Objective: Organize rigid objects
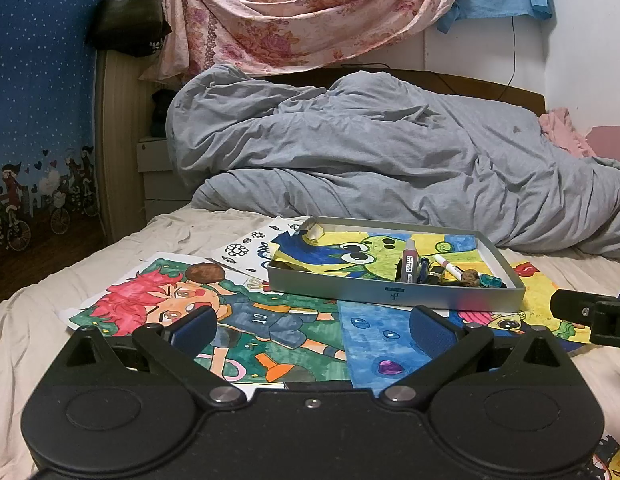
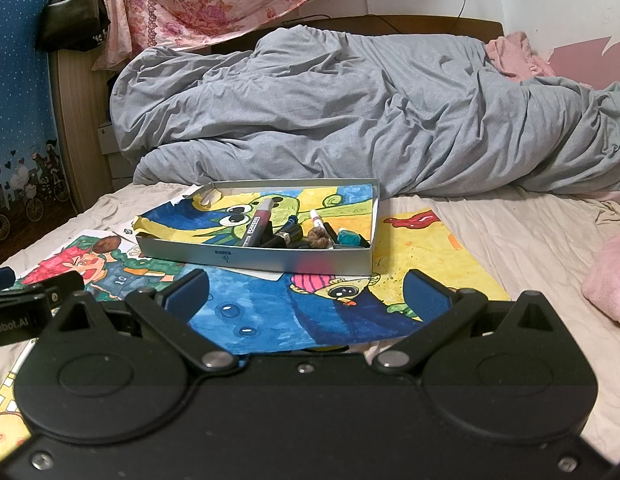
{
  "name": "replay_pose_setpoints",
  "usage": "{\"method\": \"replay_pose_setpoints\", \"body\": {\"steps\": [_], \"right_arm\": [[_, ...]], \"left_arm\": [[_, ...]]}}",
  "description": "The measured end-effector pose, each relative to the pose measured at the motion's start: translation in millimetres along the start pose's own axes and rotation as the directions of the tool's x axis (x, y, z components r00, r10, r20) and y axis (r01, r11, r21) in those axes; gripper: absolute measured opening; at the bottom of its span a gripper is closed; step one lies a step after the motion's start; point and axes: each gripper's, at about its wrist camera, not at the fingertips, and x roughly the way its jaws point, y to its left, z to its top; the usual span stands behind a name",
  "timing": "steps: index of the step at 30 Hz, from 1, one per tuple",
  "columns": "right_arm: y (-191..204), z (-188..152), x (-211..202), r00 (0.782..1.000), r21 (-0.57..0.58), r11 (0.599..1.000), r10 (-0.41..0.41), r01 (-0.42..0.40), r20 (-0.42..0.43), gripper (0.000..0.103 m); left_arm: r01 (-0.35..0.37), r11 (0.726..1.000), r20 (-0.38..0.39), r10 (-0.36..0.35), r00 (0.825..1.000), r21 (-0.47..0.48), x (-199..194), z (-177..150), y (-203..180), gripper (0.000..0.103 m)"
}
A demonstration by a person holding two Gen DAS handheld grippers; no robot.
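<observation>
A shallow grey box [image 1: 393, 294] [image 2: 270, 260] lies on coloured drawings on the bed. In its near right corner lie a red-brown marker [image 1: 408, 262] [image 2: 258, 222], a white pen [image 1: 445, 266] [image 2: 317, 219], a walnut [image 1: 469, 278] [image 2: 319, 238], a teal block [image 1: 490, 281] [image 2: 347, 237] and dark small items. Another brown nut [image 1: 204, 273] [image 2: 108, 243] rests on the red-haired drawing left of the box. My left gripper [image 1: 310, 324] is open and empty in front of the box. My right gripper [image 2: 306, 290] is open and empty, just short of the box's front wall.
A crumpled grey duvet [image 1: 389, 152] [image 2: 369, 112] fills the bed behind the box. Several drawings [image 1: 270, 320] [image 2: 270, 308] lie under and around the box. A pink cloth [image 2: 609, 280] lies at the right. A black bag [image 1: 130, 20] hangs at the left.
</observation>
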Motion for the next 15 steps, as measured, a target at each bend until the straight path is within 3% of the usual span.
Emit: {"method": "replay_pose_setpoints", "body": {"steps": [15], "right_arm": [[-0.8,-0.2,1.4,1.000,-0.001,1.000,0.001,-0.001,-0.002,0.103]], "left_arm": [[-0.001,1.000,0.000,0.001,1.000,0.001,0.1,0.6,-1.2,0.102]]}}
